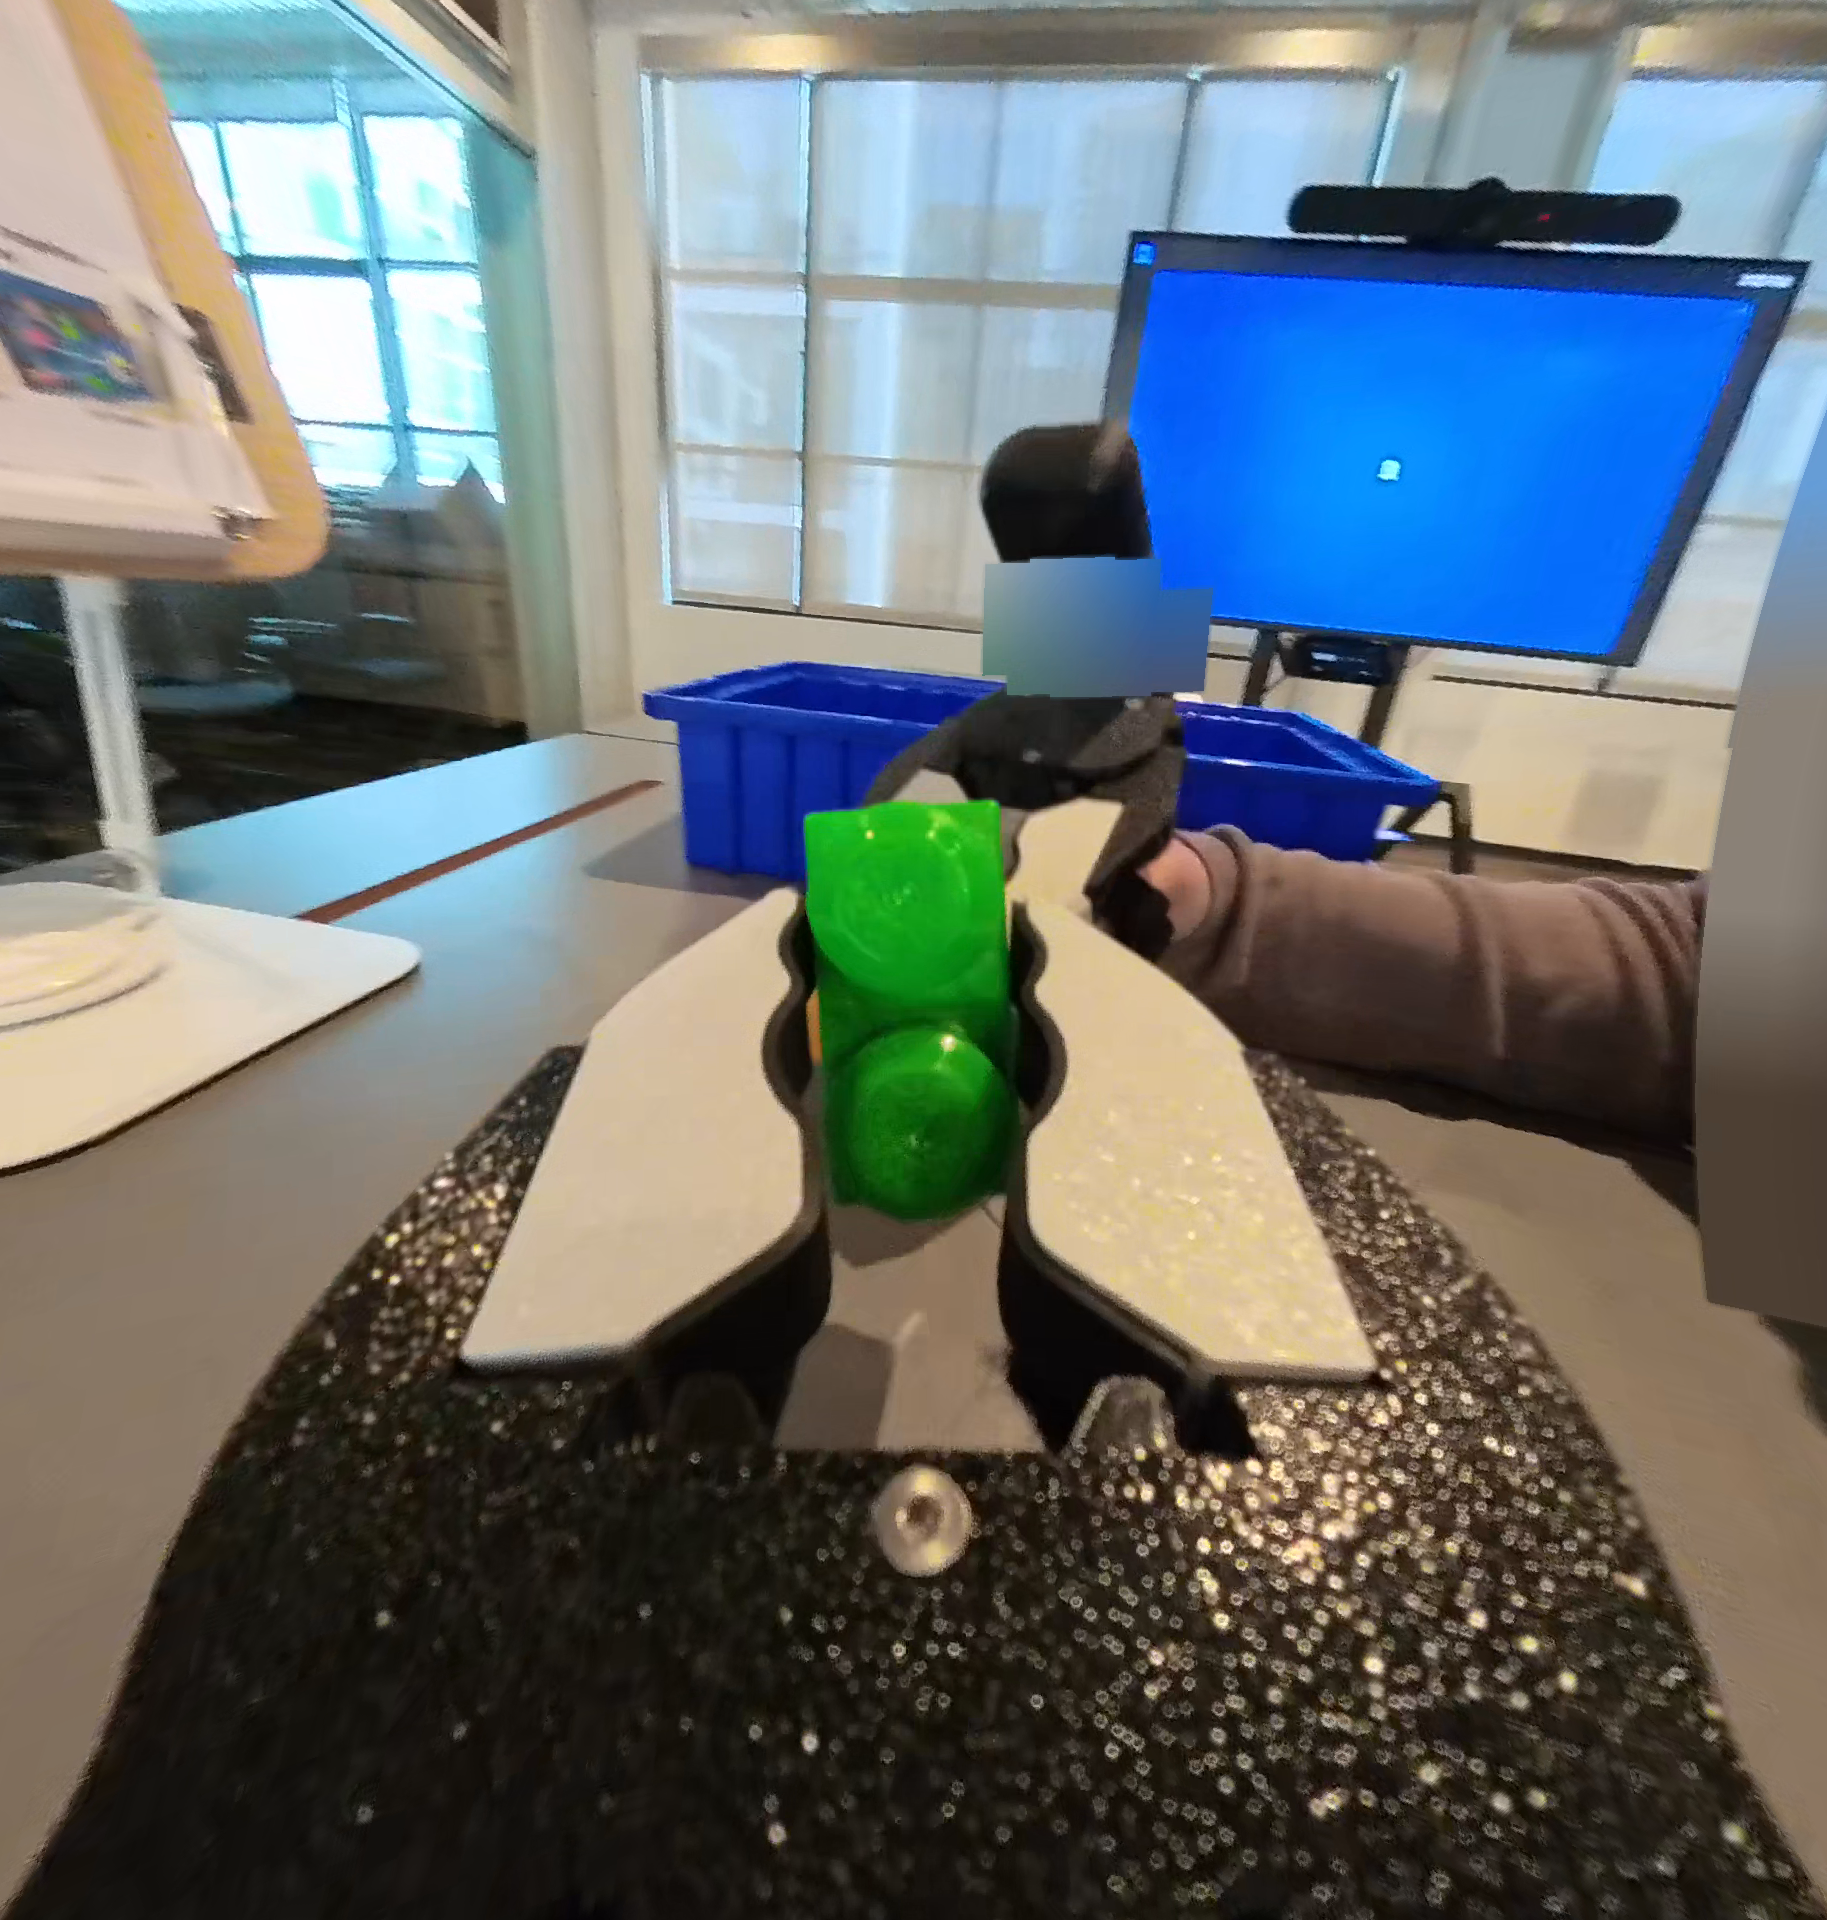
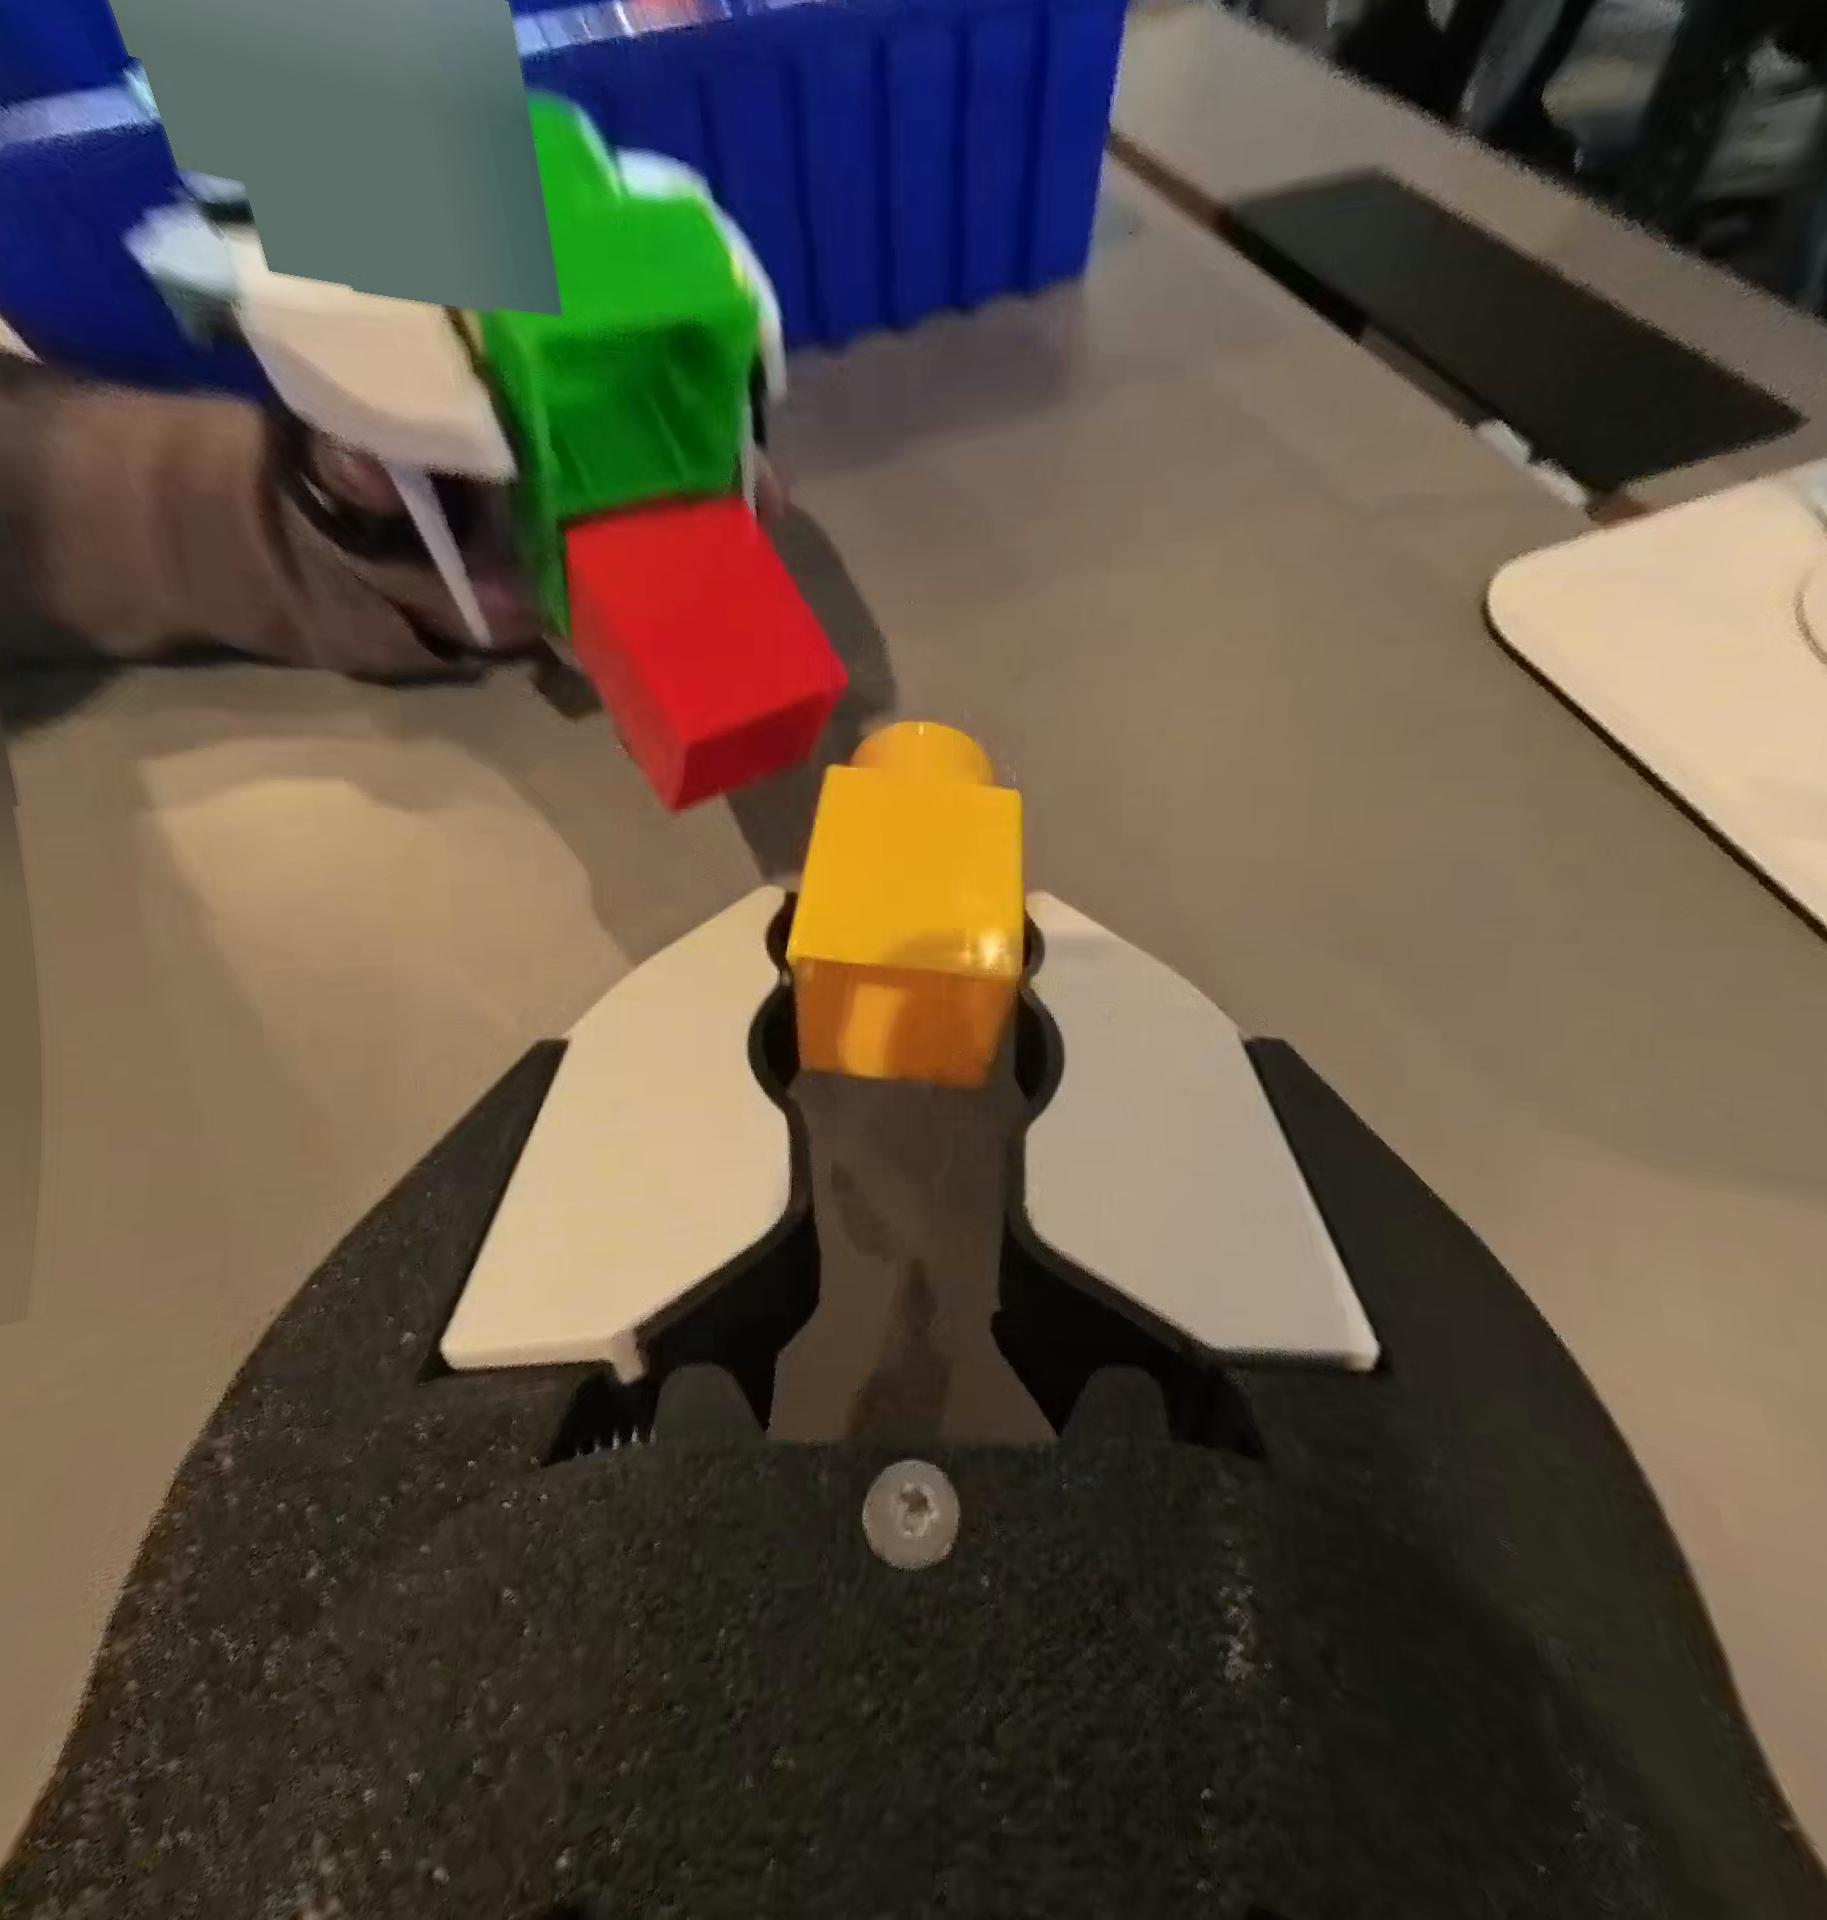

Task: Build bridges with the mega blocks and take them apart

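My left gripper [image 1: 909, 935] is shut on a green two-stud block [image 1: 914, 997], studs facing the camera, held above the grey table. In the right wrist view that green block [image 2: 618, 405] has a red block [image 2: 701, 644] attached beneath it, tilted toward the right gripper. My right gripper [image 2: 909, 925] is shut on a yellow single-stud block [image 2: 909, 914], its stud pointing away, just below and right of the red block and apart from it. The right gripper [image 1: 1075, 769] also shows beyond the green block in the left wrist view, with a sleeved arm [image 1: 1408, 966].
A blue bin [image 1: 784, 758] stands on the grey table [image 1: 265, 1299] behind the blocks; it also shows in the right wrist view [image 2: 888, 187]. A white stand base [image 1: 161, 1018] sits at the left. A black pad [image 2: 1511, 353] lies farther right. A blue screen [image 1: 1439, 457] stands behind. One gripper's finger ends stand about 8 centimeters off the other's.
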Motion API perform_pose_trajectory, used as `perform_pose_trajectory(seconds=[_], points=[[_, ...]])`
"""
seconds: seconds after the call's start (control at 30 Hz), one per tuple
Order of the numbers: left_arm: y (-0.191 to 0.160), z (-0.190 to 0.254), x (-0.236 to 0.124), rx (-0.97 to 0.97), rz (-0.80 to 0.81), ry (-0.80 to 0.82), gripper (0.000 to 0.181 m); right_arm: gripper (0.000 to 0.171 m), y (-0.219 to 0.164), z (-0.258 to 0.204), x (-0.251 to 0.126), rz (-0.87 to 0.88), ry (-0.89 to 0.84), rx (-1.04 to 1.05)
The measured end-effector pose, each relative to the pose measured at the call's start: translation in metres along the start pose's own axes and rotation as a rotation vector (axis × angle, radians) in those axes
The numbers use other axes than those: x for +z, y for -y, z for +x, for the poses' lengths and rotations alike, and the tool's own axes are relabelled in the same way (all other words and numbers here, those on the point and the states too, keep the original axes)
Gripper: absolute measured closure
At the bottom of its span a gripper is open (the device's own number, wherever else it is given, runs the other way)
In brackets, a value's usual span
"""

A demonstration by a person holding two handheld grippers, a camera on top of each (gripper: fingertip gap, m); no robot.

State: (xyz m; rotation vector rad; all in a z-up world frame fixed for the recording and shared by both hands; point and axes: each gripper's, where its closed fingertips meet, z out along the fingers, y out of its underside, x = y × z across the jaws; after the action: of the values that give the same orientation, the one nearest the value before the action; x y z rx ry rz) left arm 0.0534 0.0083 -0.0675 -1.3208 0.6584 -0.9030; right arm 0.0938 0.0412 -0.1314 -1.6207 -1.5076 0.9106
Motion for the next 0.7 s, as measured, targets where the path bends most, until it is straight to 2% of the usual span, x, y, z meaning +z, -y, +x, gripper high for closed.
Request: perform_pose_trajectory(seconds=[0.1, 0.23, 0.33, 0.4, 0.53, 0.67, 0.7], points=[[0.001, -0.011, -0.003, -0.025, 0.001, 0.053, 0.146, 0.133, -0.013, 0.003, 0.007, -0.083, -0.040, -0.046], [0.004, -0.011, -0.004, -0.072, 0.027, 0.029, 0.146, 0.131, -0.023, 0.002, 0.012, -0.155, -0.045, -0.076], [0.004, -0.006, -0.003, -0.079, 0.031, -0.009, 0.146, 0.109, -0.018, -0.004, 0.014, -0.143, -0.026, -0.086], [0.004, 0.000, -0.002, -0.083, 0.033, -0.048, 0.146, 0.092, -0.003, -0.018, 0.013, -0.051, 0.052, -0.105], [0.005, 0.014, 0.000, -0.104, 0.044, -0.146, 0.146, 0.103, 0.026, -0.051, 0.011, 0.130, 0.238, -0.074], [0.006, 0.024, 0.000, -0.135, 0.047, -0.219, 0.146, 0.134, 0.038, -0.059, 0.007, 0.211, 0.307, -0.006], [0.006, 0.026, 0.000, -0.151, 0.047, -0.236, 0.146, 0.135, 0.038, -0.061, 0.005, 0.207, 0.338, 0.012]])
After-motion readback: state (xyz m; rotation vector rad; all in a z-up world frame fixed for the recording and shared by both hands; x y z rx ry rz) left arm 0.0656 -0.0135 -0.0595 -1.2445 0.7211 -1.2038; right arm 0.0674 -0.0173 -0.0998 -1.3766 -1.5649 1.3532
